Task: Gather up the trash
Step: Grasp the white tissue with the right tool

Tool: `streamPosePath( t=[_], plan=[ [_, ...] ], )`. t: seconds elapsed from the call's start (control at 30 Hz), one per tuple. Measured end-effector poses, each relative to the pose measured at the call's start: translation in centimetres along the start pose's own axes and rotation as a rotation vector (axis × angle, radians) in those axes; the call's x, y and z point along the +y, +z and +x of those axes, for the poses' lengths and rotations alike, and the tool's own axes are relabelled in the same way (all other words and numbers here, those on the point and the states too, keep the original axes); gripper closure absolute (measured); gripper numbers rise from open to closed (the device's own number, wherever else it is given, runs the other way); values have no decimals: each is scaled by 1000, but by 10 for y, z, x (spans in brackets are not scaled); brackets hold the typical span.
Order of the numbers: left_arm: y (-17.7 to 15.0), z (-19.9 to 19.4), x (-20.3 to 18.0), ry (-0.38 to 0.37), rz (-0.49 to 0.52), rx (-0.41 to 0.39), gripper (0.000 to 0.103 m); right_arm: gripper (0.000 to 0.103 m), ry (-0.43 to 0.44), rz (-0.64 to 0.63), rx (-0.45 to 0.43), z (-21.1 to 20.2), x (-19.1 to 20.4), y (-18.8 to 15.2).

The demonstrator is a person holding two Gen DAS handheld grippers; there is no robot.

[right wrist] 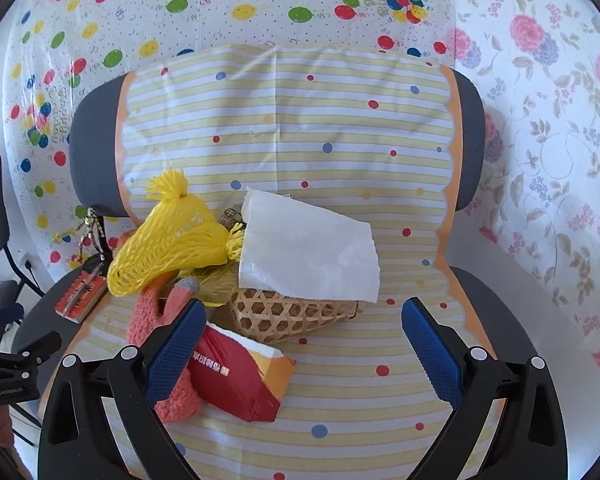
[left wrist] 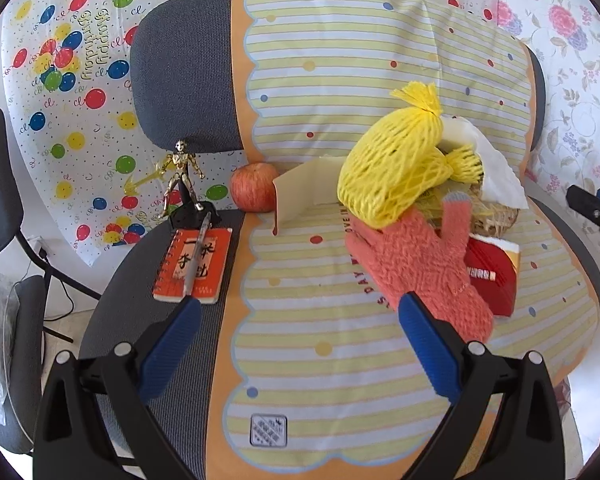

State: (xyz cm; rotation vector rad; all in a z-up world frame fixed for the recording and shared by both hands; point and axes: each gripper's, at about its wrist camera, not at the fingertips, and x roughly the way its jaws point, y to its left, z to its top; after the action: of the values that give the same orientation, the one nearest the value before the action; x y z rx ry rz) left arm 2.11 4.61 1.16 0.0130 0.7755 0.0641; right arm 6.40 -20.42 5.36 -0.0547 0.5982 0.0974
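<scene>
A woven basket [right wrist: 292, 314] stands on the striped cloth on the chair seat. A yellow foam net [right wrist: 168, 244] and a white tissue [right wrist: 312, 252] lie on top of it; both also show in the left wrist view, the net [left wrist: 396, 172] and the tissue [left wrist: 496, 172]. A red carton [right wrist: 240, 376] lies in front of the basket, beside a pink glove [left wrist: 416, 264]. A folded cream card [left wrist: 300, 192] stands left of the basket. My left gripper [left wrist: 300, 344] is open and empty over the cloth. My right gripper [right wrist: 304, 344] is open and empty above the carton.
An apple [left wrist: 254, 186], a gold figurine [left wrist: 182, 172] and an orange notebook [left wrist: 194, 266] with a pen [left wrist: 198, 254] sit on the seat's left side. The chair back [right wrist: 288, 128] rises behind. Another chair [left wrist: 4, 216] stands at the left.
</scene>
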Motion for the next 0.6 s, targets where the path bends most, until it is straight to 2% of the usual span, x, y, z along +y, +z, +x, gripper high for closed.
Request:
streamPosePath(
  t=[0.07, 0.23, 0.47, 0.53, 0.6],
  plan=[
    [7, 6, 0, -6, -2, -6, 7, 7, -4, -31, 63, 21, 1, -1],
    [17, 20, -1, -21, 0, -5, 7, 11, 65, -65, 71, 59, -6, 11],
    [18, 40, -3, -24, 12, 21, 7, 14, 204, 54, 93, 99, -36, 16],
    [19, 43, -6, -22, 13, 23, 7, 30, 207, 83, 97, 110, -43, 18],
    [21, 45, -8, -24, 15, 25, 7, 30, 244, 123, 99, 118, -49, 19]
  ],
)
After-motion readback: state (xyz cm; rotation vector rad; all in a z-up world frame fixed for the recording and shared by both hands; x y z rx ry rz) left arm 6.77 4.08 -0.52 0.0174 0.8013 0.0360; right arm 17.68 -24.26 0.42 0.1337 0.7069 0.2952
